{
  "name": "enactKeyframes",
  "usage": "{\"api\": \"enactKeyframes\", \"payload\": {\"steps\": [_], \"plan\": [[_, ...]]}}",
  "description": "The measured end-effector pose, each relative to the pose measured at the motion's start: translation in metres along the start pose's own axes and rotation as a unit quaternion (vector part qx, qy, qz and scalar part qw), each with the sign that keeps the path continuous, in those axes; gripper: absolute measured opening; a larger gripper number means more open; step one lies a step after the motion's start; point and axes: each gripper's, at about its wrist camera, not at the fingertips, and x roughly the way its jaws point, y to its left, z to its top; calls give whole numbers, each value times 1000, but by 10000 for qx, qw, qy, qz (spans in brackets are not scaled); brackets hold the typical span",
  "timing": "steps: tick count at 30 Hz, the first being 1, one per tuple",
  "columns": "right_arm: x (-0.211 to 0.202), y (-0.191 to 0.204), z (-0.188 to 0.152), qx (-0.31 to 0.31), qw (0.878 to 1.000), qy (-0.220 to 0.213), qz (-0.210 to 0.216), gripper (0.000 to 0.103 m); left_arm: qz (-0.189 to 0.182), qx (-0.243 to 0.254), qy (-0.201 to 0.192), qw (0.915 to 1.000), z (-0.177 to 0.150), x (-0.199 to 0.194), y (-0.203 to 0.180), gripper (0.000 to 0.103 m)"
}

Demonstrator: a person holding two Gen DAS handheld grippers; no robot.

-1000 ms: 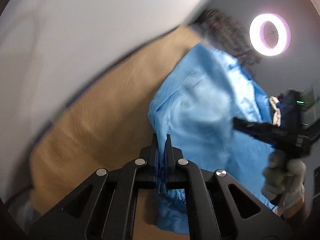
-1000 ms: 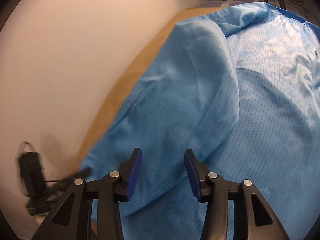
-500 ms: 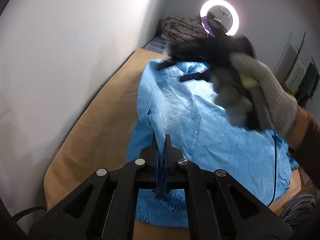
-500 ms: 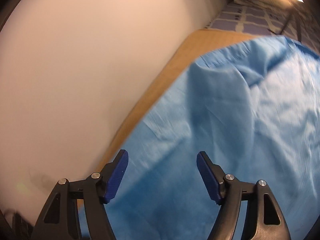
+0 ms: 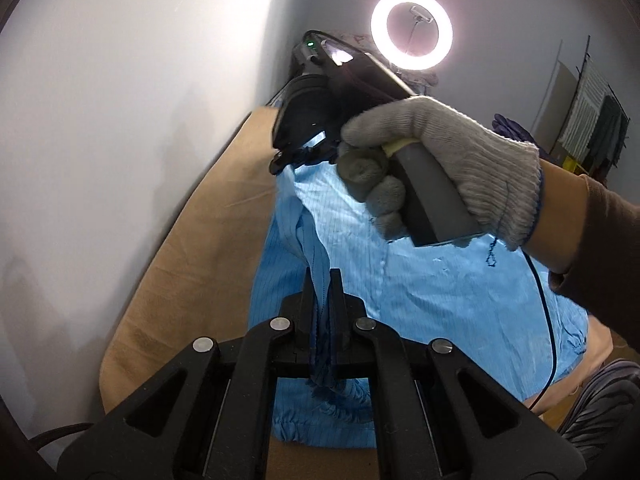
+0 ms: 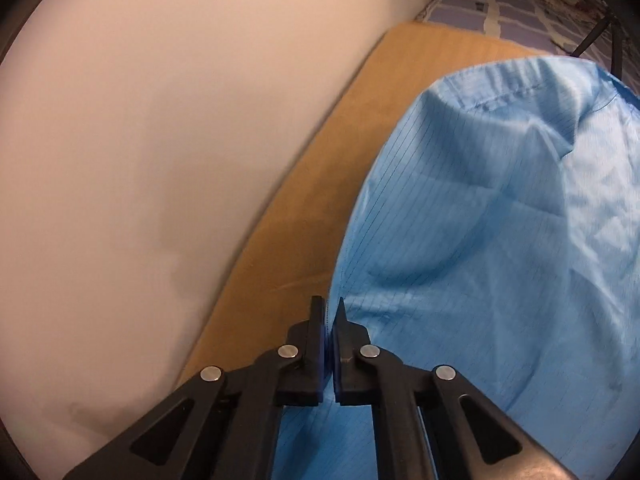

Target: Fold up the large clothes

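A large light-blue pinstriped garment (image 5: pixel 420 288) lies spread on a tan padded surface (image 5: pixel 192 248) beside a white wall. My left gripper (image 5: pixel 322 280) is shut on a bunched fold of it near the elastic cuff, and the cloth rises into the jaws. Farther along the same wall-side edge, a gloved hand (image 5: pixel 440 152) holds my right gripper (image 5: pixel 286 160), whose tips pinch the cloth. In the right wrist view, the right gripper (image 6: pixel 329 312) is shut on the garment's (image 6: pixel 480 240) left edge, over the tan surface (image 6: pixel 304 216).
A white wall runs close along the left. A lit ring light (image 5: pixel 412 35) stands at the far end above a patterned quilt (image 6: pixel 520 4). A black cable (image 5: pixel 548 320) hangs from the right gripper across the cloth. Hanging clothes (image 5: pixel 592 120) are at far right.
The right gripper spread wider, moved toward the garment's wall-side edge and shut on it. The left gripper rolled upright and rose, still gripping its fold. The gloved hand came into the left view's centre.
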Motion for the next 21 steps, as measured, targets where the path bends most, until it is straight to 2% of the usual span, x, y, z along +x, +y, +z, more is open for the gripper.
{"api": "enactKeyframes", "payload": {"steps": [8, 12, 13, 15, 17, 21], "plan": [[-85, -46, -25, 521, 9918, -778, 864, 0, -397, 517, -38, 9979, 0, -22, -36, 1], [-126, -76, -61, 708, 9852, -1140, 1064, 0, -737, 618, 70, 9953, -4, -36, -53, 3], [-134, -89, -72, 811, 9838, -1191, 1069, 0, -828, 616, 101, 9946, -6, -40, -57, 6], [-140, -105, -83, 1035, 9805, -1241, 1121, 0, -974, 580, 143, 9934, -11, -47, -61, 28], [-147, -126, -105, 1251, 9776, -1297, 1087, 0, -1101, 465, 131, 9927, -15, -53, -62, 39], [-153, -170, -145, 1688, 9700, -1330, 1138, 0, -1087, 271, 248, 9934, -20, -49, -59, 40]]}}
